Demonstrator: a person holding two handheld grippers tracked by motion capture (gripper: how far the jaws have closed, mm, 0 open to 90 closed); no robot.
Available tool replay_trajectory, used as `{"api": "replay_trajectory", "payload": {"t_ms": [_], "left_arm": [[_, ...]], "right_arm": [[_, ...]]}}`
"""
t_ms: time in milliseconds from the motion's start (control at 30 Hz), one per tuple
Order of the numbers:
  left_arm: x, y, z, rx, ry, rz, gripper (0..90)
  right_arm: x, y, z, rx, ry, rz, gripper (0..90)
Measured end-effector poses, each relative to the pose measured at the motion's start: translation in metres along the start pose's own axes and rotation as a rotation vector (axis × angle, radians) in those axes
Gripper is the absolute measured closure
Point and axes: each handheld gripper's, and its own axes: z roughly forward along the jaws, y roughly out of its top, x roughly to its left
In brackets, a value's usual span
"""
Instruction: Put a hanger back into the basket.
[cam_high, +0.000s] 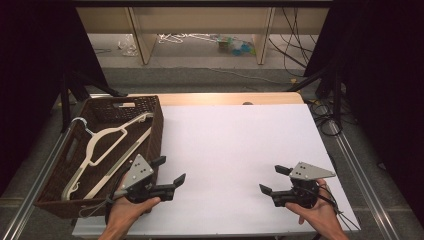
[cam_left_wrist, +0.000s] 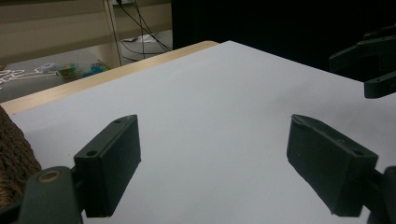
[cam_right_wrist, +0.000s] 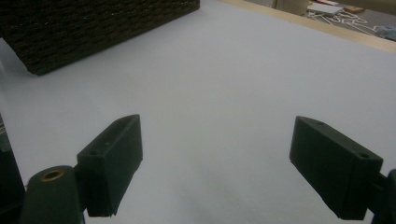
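A dark wicker basket (cam_high: 152, 131) stands at the table's left side, with two white clothes hangers (cam_high: 107, 145) lying inside it. My left gripper (cam_high: 169, 170) hovers just right of the basket's near corner, jaws wide apart and nothing between them. In the left gripper view its jaws frame bare white table (cam_left_wrist: 210, 130), with the basket's edge (cam_left_wrist: 14, 158) at the left and the other gripper (cam_left_wrist: 369, 60) at the far right. My right gripper (cam_high: 274, 179) rests low at the table's near right, open and empty. The basket's wall (cam_right_wrist: 93, 28) shows in the right gripper view.
A white sheet (cam_high: 235, 150) covers the wooden table top (cam_high: 225, 98). Dark curtains hang at both sides. Cables (cam_high: 300, 45), tripod legs and small clutter (cam_high: 235, 46) lie on the floor beyond the far edge.
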Motion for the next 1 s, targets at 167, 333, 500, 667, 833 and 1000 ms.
{"api": "replay_trajectory", "payload": {"t_ms": [167,333,500,667,833,1000], "left_arm": [[-0.005,-0.008,0.0,0.0,-0.002,0.003,17.3],[-0.011,-0.015,-0.003,0.009,-0.018,0.037,17.1],[-0.013,-0.021,-0.002,0.007,-0.015,0.044,17.1],[-0.014,-0.024,-0.005,-0.006,-0.007,0.02,17.0],[-0.014,-0.026,-0.008,-0.006,-0.002,0.042,17.0],[-0.015,-0.028,-0.008,-0.001,0.002,0.029,17.0]], "right_arm": [[0.005,0.001,-0.002,-0.017,-0.01,-0.016,18.2],[0.012,0.001,-0.002,-0.024,0.007,-0.015,18.2],[0.017,-0.001,-0.005,-0.041,0.01,-0.021,17.5],[0.023,-0.004,-0.011,-0.047,0.005,-0.024,17.4],[0.025,-0.006,-0.013,-0.042,0.023,-0.019,17.3],[0.025,-0.007,-0.013,-0.053,0.008,-0.02,17.3]]}}
